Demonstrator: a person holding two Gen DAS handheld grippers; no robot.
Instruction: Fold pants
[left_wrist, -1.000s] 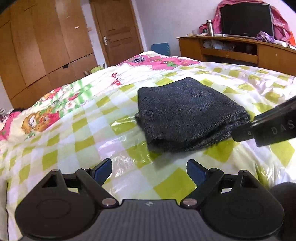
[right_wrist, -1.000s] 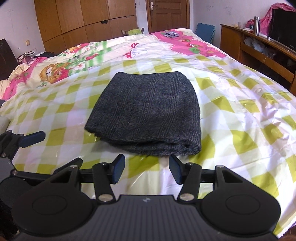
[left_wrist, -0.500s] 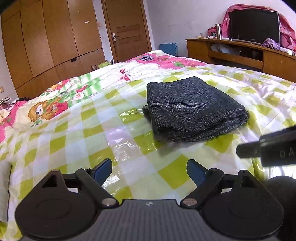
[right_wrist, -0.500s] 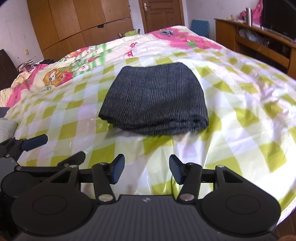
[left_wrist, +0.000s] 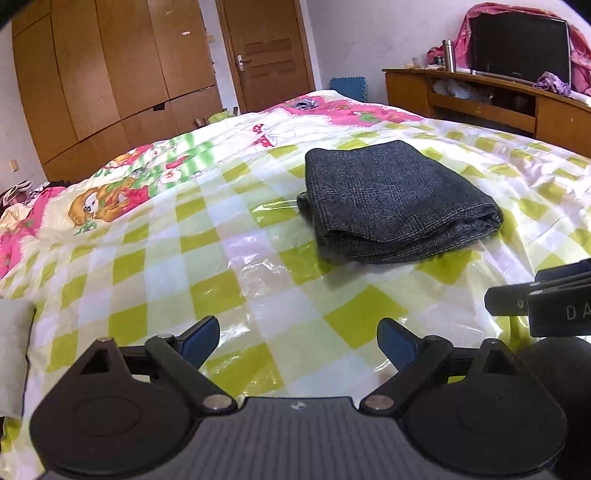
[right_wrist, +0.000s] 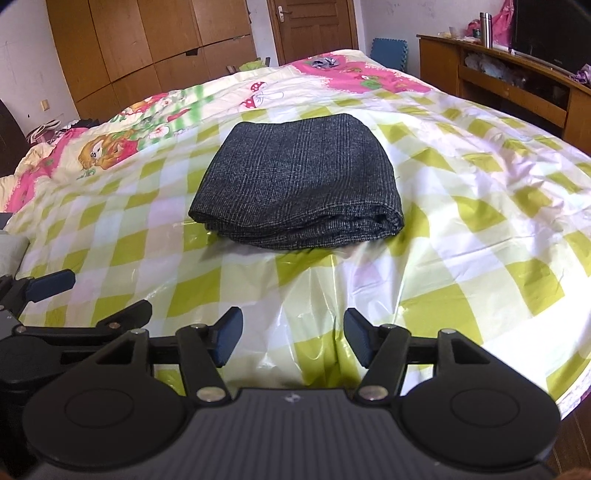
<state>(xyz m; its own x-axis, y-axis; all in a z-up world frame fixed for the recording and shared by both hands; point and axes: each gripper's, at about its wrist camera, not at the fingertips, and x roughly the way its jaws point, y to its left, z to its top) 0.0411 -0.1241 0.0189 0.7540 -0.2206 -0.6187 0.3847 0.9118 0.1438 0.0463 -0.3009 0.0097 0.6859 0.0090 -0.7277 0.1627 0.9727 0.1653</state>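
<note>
The dark grey pants (right_wrist: 299, 181) lie folded into a compact stack on the checked plastic sheet of the bed; they also show in the left wrist view (left_wrist: 395, 206). My left gripper (left_wrist: 297, 341) is open and empty, held over the sheet well short of the pants and to their left. My right gripper (right_wrist: 293, 338) is open and empty, near the bed's front edge, in front of the pants. The right gripper's side shows in the left wrist view (left_wrist: 546, 302), and the left gripper's fingers (right_wrist: 51, 282) show in the right wrist view.
The bed (right_wrist: 480, 192) has a green-and-white checked plastic cover over a cartoon quilt (left_wrist: 110, 199). Wooden wardrobes (left_wrist: 110, 74) and a door (left_wrist: 269, 51) stand behind. A wooden TV bench (left_wrist: 498, 99) with a TV stands to the right. The bed's front right edge (right_wrist: 569, 398) drops to the floor.
Both grippers have pulled back from the folded pants, which now look smaller and farther away. Both stay open and empty. The pants have not moved.
</note>
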